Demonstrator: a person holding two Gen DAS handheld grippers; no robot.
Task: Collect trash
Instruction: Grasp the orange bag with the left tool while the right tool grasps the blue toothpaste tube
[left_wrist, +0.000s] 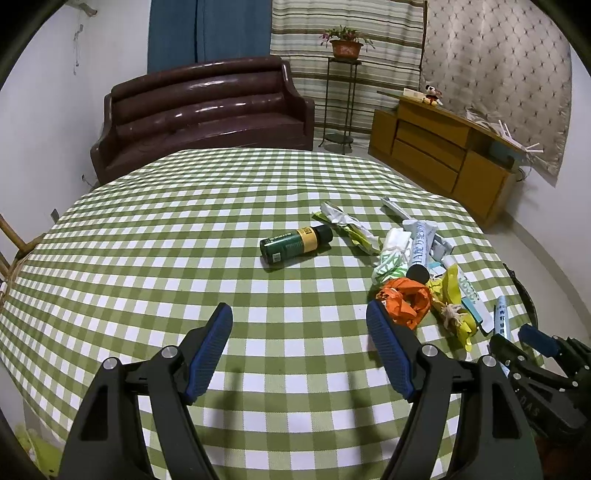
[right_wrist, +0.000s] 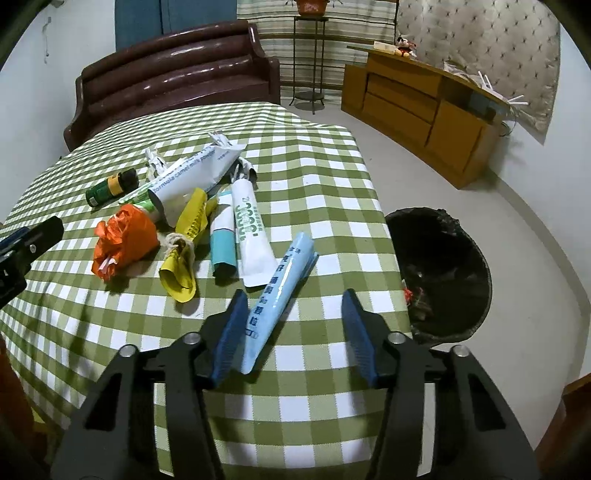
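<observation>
While the left gripper (left_wrist: 299, 325) is held spread and empty over the tablecloth (left_wrist: 184, 240), the light blue tube (right_wrist: 277, 299) lying beside the right gripper's (right_wrist: 291, 317) left finger, jaws spread, should be centred, pinched, then carried to the bin (right_wrist: 443, 273).

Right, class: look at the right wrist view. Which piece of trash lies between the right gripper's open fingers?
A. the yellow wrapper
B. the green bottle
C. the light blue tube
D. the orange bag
C: the light blue tube lies on the checked cloth between the open fingers of the right gripper, close to its left finger, not yet clamped.
</observation>
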